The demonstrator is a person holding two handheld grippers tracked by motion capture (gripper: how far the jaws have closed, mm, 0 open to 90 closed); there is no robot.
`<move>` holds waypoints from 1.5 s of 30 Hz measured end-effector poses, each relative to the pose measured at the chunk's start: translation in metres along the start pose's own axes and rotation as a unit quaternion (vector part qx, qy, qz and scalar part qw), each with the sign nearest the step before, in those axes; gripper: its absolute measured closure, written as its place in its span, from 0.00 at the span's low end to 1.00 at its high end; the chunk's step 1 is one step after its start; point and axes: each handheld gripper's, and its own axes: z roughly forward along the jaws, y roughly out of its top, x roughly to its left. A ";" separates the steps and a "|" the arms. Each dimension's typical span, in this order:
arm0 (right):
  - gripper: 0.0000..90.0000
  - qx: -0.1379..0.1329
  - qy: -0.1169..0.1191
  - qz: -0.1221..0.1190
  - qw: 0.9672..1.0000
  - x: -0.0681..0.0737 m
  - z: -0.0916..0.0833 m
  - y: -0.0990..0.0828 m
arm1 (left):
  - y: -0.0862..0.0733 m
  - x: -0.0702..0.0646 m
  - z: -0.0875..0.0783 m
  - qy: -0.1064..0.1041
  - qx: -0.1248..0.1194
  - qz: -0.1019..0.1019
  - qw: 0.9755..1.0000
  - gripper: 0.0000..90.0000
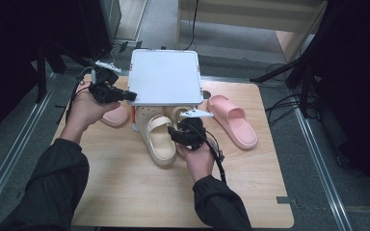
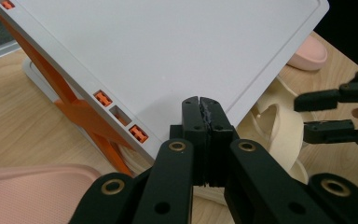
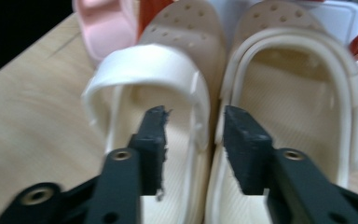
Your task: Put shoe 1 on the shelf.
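Two cream clogs (image 1: 158,139), two pink slides (image 1: 232,119).

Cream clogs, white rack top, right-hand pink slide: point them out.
cream clogs (image 3: 177,135), right gripper view, the two inner side walls
white rack top (image 1: 164,76), high view, middle of the panel
pink slide (image 1: 227,111), high view, its strap

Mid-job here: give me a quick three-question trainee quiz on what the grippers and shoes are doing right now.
1. True or false: the left gripper is shut at the white rack's edge.
2. Which shoes does the right gripper straddle? A) pink slides B) cream clogs
3. Fill in: one pink slide lies to the ____ of the cream clogs, seen from above.

Key: 1 true; 2 B; 3 right
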 end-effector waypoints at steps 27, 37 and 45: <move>1.00 0.023 0.082 -0.047 0.995 0.023 -0.023 -0.074 | -0.001 -0.001 0.000 0.002 -0.002 -0.005 1.000 1.00; 1.00 0.053 0.077 -0.053 0.994 0.021 -0.003 -0.085 | -0.001 -0.001 0.000 0.003 -0.002 -0.007 1.000 1.00; 1.00 0.041 0.080 -0.058 0.994 0.024 0.004 -0.071 | -0.001 -0.002 0.000 0.003 -0.002 -0.008 1.000 1.00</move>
